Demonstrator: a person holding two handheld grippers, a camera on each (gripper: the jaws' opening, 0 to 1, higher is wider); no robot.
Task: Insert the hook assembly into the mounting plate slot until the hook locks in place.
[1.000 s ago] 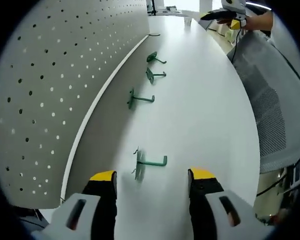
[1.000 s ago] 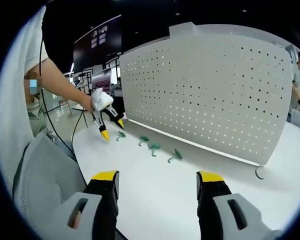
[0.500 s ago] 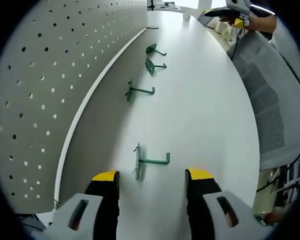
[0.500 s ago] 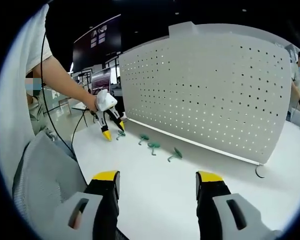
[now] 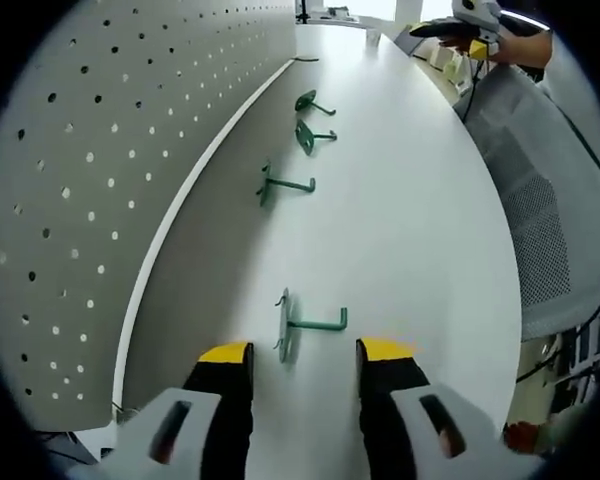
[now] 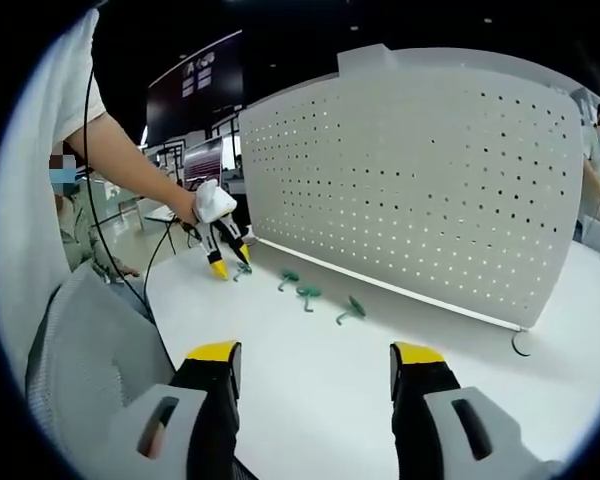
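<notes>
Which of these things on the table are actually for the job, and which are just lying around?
For the job:
nearest green hook
pegboard panel
left gripper, jaws open
right gripper, jaws open

Lying about:
three other green hooks
dark ring
mesh chair

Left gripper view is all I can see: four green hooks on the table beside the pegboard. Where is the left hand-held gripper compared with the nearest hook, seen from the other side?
Observer: In the right gripper view, the left hand-held gripper points down at the table, right beside the end hook of the row.
Operator: Is the right hand-held gripper busy?
Observer: No. The right hand-held gripper is open and holds nothing.
Operator: Anything else on the table?
Observer: A dark curved piece lies near the far corner of the pegboard. What it is, I cannot tell.
</notes>
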